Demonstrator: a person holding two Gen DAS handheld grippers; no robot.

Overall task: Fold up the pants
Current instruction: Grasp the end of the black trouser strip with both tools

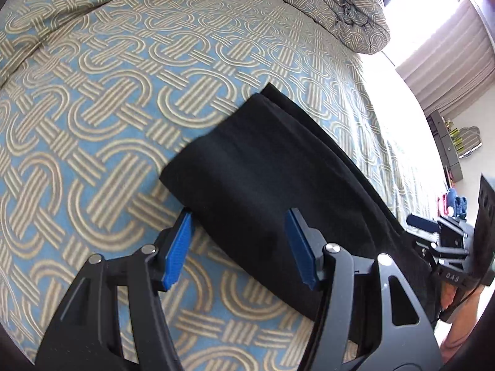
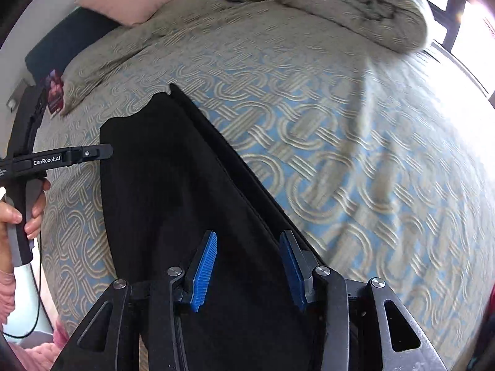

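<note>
Black pants lying folded lengthwise on patterned bed cover. Left gripper low over them, fingers wide apart, gripping nothing. Right gripper likewise above the pants, fingers parted, empty.

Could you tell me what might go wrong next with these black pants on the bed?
Both claws are open over the black pants, so neither grips cloth yet. The left claw straddles one edge of the pants and might catch only the top layer. The layers sit offset along the far edge, so folding now could leave them uneven. The patterned bedspread could bunch underneath.
</note>
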